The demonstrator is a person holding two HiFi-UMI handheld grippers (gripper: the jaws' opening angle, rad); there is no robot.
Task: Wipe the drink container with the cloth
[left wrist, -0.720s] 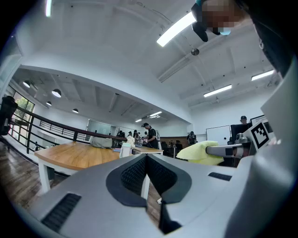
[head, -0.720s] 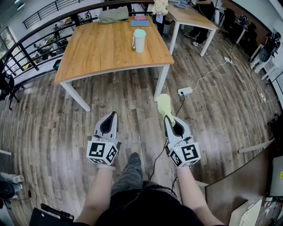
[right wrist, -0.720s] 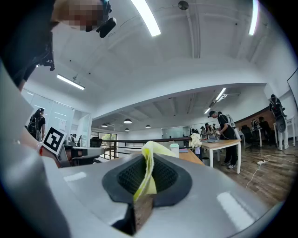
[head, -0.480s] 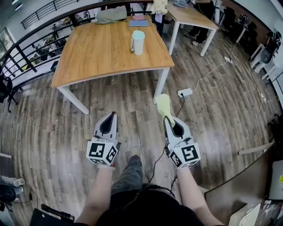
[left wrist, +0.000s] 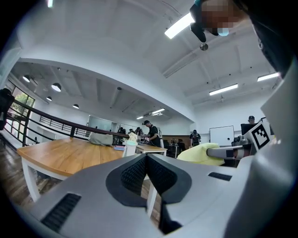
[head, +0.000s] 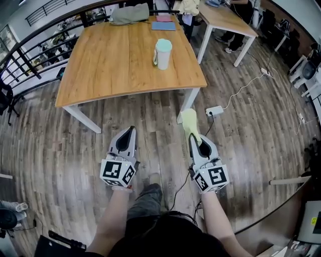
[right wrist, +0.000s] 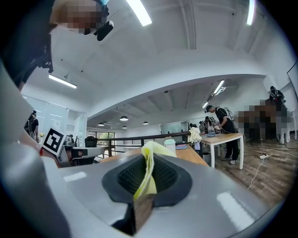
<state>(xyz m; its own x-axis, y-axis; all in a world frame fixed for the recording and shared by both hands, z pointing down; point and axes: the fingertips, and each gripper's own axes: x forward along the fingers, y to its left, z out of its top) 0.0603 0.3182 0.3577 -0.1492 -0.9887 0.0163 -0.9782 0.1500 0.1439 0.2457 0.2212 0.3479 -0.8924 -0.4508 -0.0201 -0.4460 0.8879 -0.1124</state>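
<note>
A white drink container with a pale green lid [head: 163, 53] stands upright on the wooden table [head: 110, 60], towards its right side; it is small in the right gripper view [right wrist: 170, 147] and in the left gripper view [left wrist: 131, 148]. My right gripper [head: 192, 136] is shut on a pale yellow cloth [head: 189, 122], which sticks out beyond the jaws [right wrist: 148, 173]. My left gripper [head: 130, 131] is shut with nothing between its jaws [left wrist: 146, 160]. Both grippers are held level over the floor, well short of the table's near edge.
A grey bag [head: 129, 13] and a blue book [head: 164, 25] lie at the table's far end. A power strip [head: 214, 110] with a white cable lies on the floor by the table's right leg. A second table [head: 228, 20] stands at the back right, and a black railing [head: 30, 55] runs along the left.
The table and cup have come nearer and shifted slightly right in the head view as the person moves towards them. Both grippers keep their pose and grip.
</note>
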